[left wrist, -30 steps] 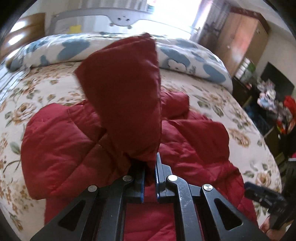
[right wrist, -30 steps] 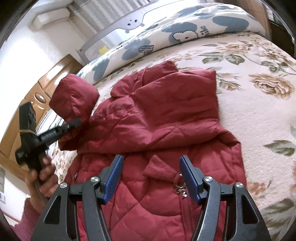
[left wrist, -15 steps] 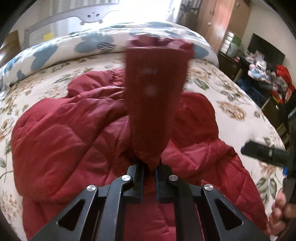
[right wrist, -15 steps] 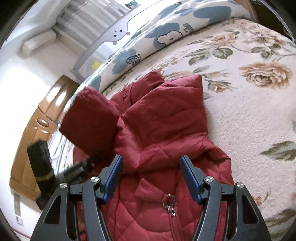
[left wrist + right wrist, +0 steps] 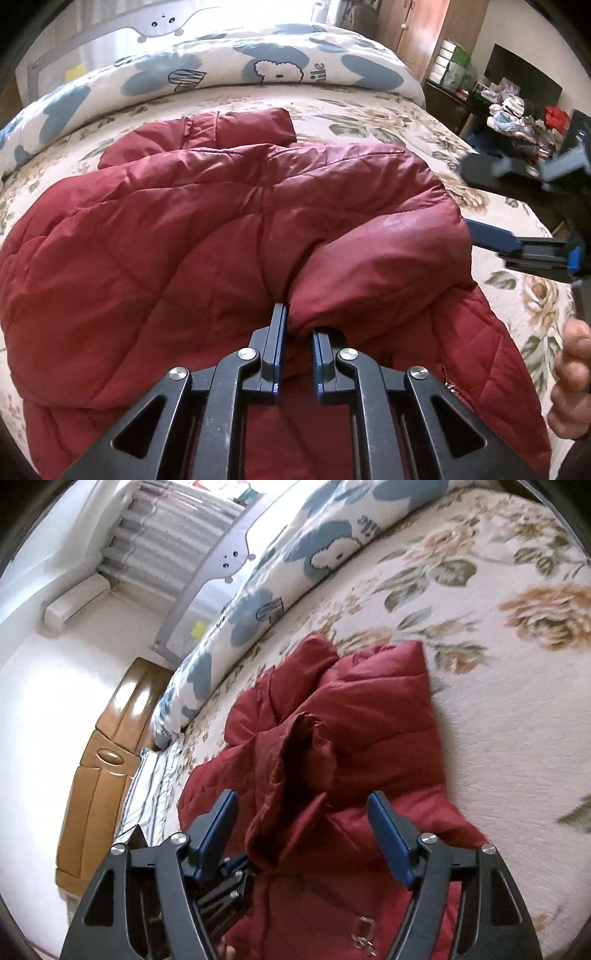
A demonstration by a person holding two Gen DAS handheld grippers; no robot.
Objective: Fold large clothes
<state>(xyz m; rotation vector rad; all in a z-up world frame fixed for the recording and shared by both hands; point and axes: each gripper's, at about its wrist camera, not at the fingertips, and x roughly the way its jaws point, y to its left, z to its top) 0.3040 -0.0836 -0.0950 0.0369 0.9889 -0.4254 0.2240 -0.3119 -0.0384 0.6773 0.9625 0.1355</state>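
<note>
A dark red quilted puffer jacket [image 5: 229, 236] is being spread across the cream floral-patterned bed cover [image 5: 498, 709], with one sleeve [image 5: 369, 266] folded over its front. The cuff end of that sleeve is being loosely bracketed by the left tongs [image 5: 297, 332], whose blue-padded fingers are set slightly apart at either side of the bunched fabric; whether a real pinch is being kept cannot be told. The right tongs [image 5: 301, 812] are being held wide apart above the jacket's front, with nothing gripped, near the metal zipper pull [image 5: 364, 936]. A white quilt with blue flowers [image 5: 258, 62] is being seen lying along the bed's far edge, before a grey bed rail [image 5: 229, 559].
</note>
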